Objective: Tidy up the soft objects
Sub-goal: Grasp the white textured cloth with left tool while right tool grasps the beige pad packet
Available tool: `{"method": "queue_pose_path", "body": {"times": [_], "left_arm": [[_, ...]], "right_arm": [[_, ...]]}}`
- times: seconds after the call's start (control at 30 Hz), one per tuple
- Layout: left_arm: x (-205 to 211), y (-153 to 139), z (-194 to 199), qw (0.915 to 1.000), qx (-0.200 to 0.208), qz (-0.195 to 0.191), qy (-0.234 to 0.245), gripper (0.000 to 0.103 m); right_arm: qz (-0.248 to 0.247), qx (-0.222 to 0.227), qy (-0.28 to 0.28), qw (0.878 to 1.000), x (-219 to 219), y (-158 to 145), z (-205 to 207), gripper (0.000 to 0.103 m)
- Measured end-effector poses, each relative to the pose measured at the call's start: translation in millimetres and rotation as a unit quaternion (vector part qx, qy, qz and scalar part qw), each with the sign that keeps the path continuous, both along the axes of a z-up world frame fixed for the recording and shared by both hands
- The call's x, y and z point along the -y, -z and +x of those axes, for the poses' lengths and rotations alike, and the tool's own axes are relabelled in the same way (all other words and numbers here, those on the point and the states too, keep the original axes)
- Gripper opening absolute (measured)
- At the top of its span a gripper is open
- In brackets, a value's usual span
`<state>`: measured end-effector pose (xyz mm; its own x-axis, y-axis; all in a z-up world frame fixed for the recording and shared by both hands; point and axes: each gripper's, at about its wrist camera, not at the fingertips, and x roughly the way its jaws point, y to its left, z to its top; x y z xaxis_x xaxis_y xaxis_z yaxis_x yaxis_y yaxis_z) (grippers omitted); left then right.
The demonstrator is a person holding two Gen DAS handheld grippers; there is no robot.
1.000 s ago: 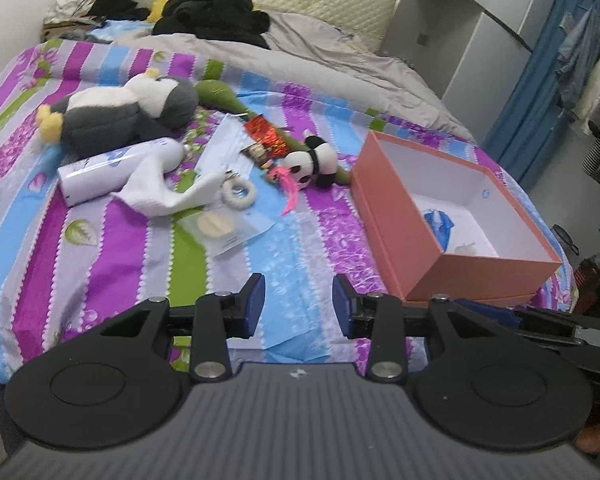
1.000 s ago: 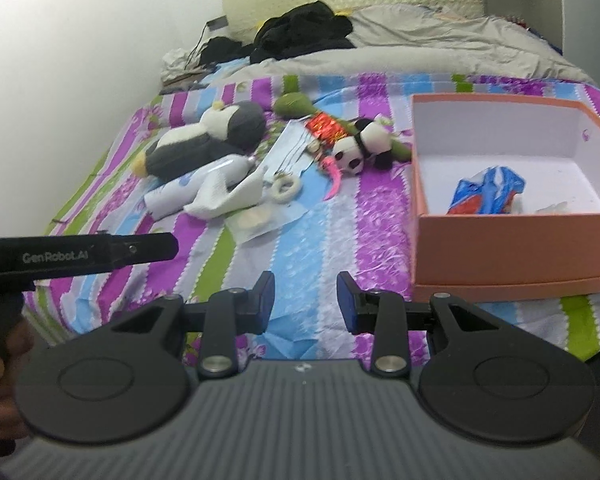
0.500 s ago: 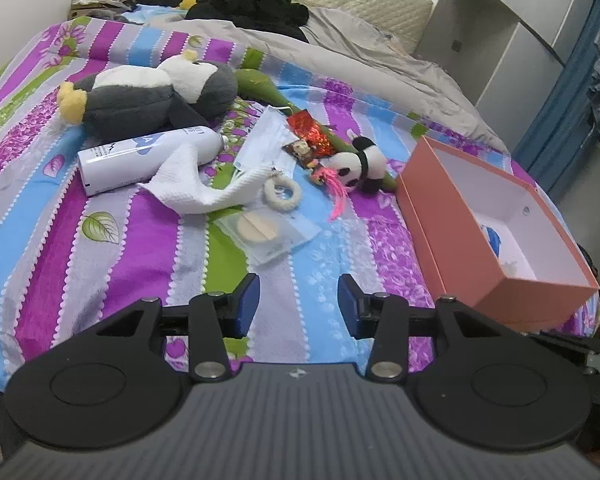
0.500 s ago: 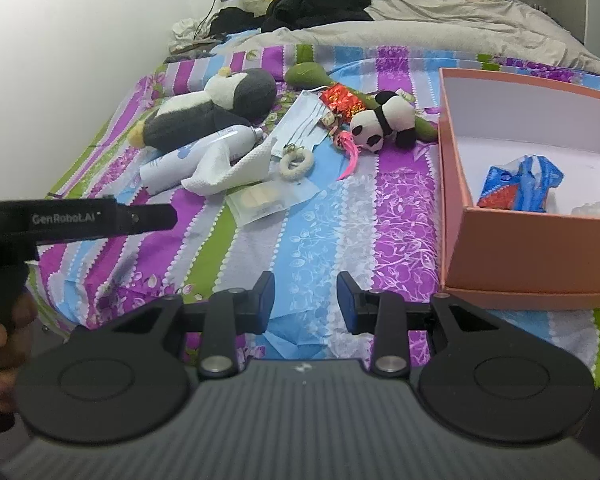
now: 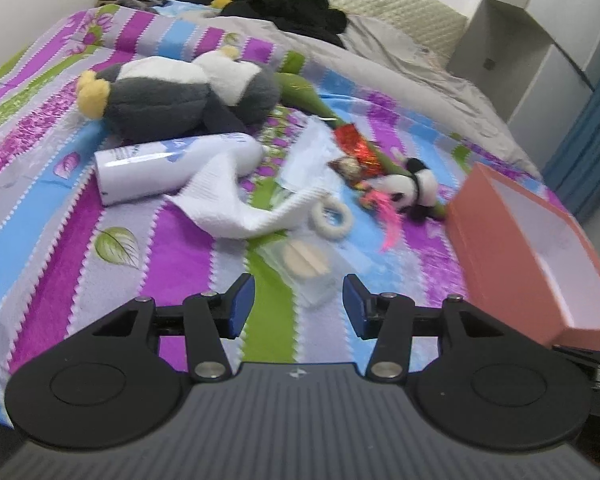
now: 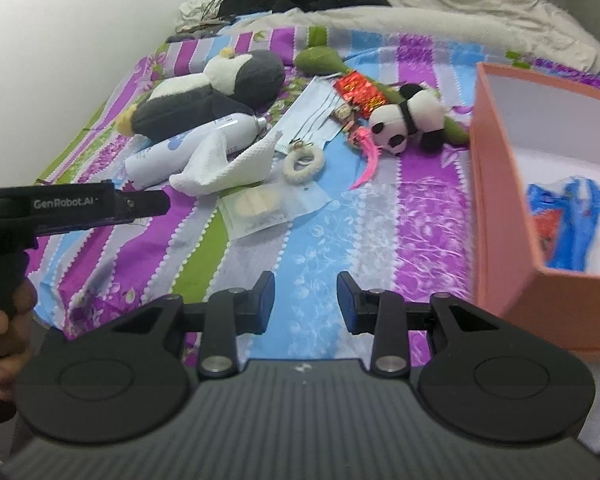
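Observation:
On the striped bed lie a grey and white penguin plush point(image 5: 180, 98) point(image 6: 204, 100), a small panda plush point(image 5: 410, 192) point(image 6: 404, 122), a white cloth point(image 5: 240, 200) point(image 6: 220, 162), a fluffy white ring point(image 5: 332, 220) point(image 6: 304, 164) and a clear packet with a beige pad point(image 5: 308, 268) point(image 6: 260, 208). An open pink box point(image 5: 512, 256) point(image 6: 500, 216) at the right holds a blue soft item point(image 6: 568, 220). My left gripper point(image 5: 298, 304) is open and empty, just short of the packet. My right gripper point(image 6: 304, 300) is open and empty over the bedspread, left of the box.
A white spray bottle point(image 5: 168, 164) lies under the cloth. A blue face mask point(image 6: 316, 114), a red foil packet point(image 6: 358, 90) and a green plush point(image 6: 324, 60) lie by the panda. A grey duvet point(image 5: 400, 68) and dark clothes point(image 5: 292, 0) fill the bed's far end.
Both grippers have moved forward over the bed toward the pile of objects. The left one has swung left, so the box sits further right. Both stay open.

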<state>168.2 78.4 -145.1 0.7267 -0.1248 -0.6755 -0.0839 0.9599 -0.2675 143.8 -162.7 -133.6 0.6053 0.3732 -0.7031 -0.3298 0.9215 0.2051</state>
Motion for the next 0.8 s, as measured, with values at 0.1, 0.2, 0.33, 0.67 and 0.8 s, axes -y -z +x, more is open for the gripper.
{"method": "queue_pose_path", "body": {"times": [0.1, 0.2, 0.33, 0.67, 0.8], "left_arm": [[-13, 7, 22, 0.9999, 0.004, 0.014, -0.005, 0.057], [-24, 11, 51, 0.9996, 0.011, 0.025, 0.004, 0.069], [-30, 28, 99, 0.9977, -0.006, 0.06, 0.031, 0.071], [-36, 76, 157, 0.9895, -0.109, 0.066, 0.068, 0.071], [-37, 83, 155, 0.9879, -0.109, 0.071, 0.085, 0.068]], "right_arm": [[0.013, -0.01, -0.014, 1.0, -10, 12, 24, 0.056], [0.027, -0.016, -0.025, 0.999, -24, 24, 53, 0.063], [0.027, -0.018, -0.037, 0.999, -46, 38, 92, 0.063], [-0.028, -0.044, -0.116, 0.992, -97, 69, 139, 0.064], [-0.073, -0.012, -0.15, 0.986, -112, 74, 125, 0.075]]}}
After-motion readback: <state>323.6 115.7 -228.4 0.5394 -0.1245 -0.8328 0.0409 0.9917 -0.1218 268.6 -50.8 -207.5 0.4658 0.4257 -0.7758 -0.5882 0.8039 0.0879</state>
